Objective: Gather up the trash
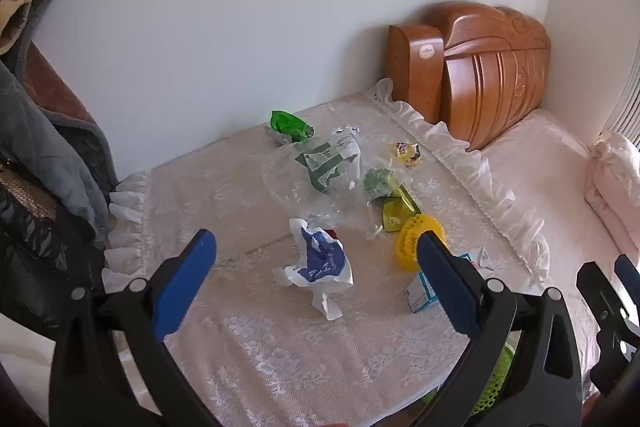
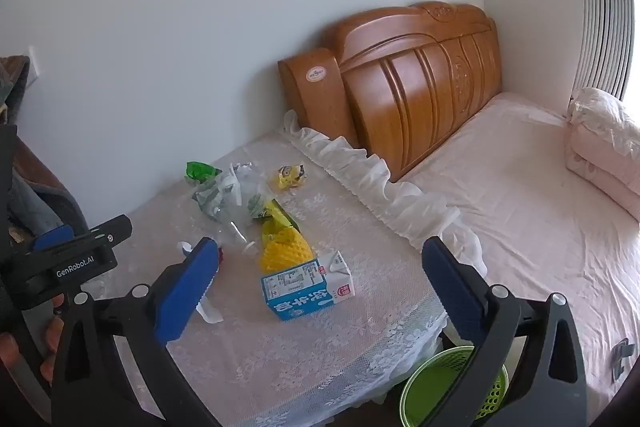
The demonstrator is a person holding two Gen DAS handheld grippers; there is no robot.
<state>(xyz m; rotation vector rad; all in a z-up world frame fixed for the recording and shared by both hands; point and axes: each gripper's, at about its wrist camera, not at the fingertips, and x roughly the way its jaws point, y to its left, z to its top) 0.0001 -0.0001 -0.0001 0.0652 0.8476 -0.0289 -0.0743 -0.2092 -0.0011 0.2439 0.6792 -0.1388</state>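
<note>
Both grippers, left (image 1: 316,267) and right (image 2: 320,267), gape empty above the lace-covered table (image 2: 320,359). At centre frame lies the blue-and-white milk carton (image 2: 307,285), with the crumpled clear plastic bag (image 1: 316,183) beyond. The green mesh bin (image 2: 452,387) sits bottom right, half hidden; a drop might miss it.

A home bedroom. Beyond the right claw (image 2: 318,283) stand a carved wooden headboard (image 2: 420,83) and a bed (image 2: 520,195) under a pink sheet. Folded bedding (image 2: 604,143) lies farther right.

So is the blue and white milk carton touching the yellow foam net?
Touching. In the right wrist view the blue and white milk carton has its top edge against the yellow foam net, no gap between.
</note>
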